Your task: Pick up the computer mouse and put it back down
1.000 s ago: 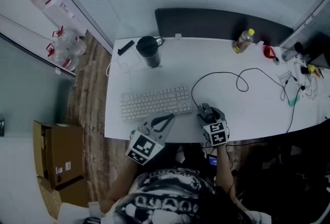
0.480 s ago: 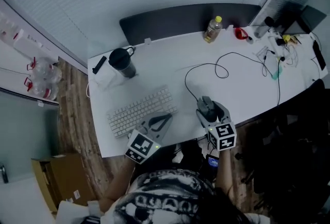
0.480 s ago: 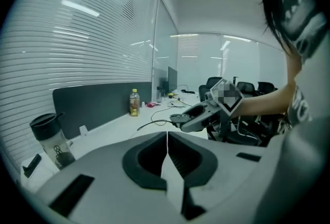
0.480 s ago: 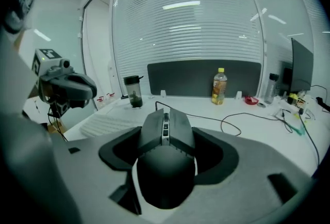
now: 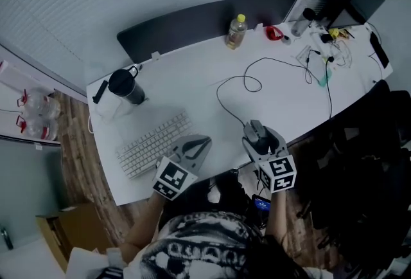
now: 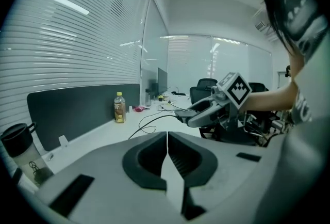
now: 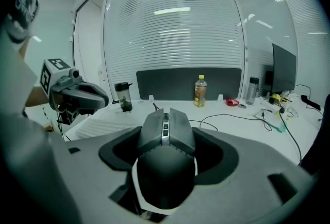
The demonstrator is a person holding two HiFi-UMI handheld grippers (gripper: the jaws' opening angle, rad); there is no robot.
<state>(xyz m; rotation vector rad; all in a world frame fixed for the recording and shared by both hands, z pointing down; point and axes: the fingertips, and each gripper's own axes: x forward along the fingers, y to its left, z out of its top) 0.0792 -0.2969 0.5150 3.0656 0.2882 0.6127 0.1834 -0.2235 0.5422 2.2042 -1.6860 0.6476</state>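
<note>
A dark grey computer mouse sits between the jaws of my right gripper, lifted above the white desk near its front edge. In the head view the mouse shows at the tip of that right gripper, and its black cable runs off across the desk. My left gripper hovers over the desk's front edge beside the white keyboard. In the left gripper view its jaws meet with nothing between them.
A black tumbler stands at the desk's back left and a yellow-capped bottle at the back middle. Cables and small items clutter the right end near a monitor. A dark panel lines the back edge. Office chairs stand beyond.
The right gripper has risen with the mouse in it. The left gripper has shifted sideways along the front edge. The head view has swung, so the desk now appears tilted.
</note>
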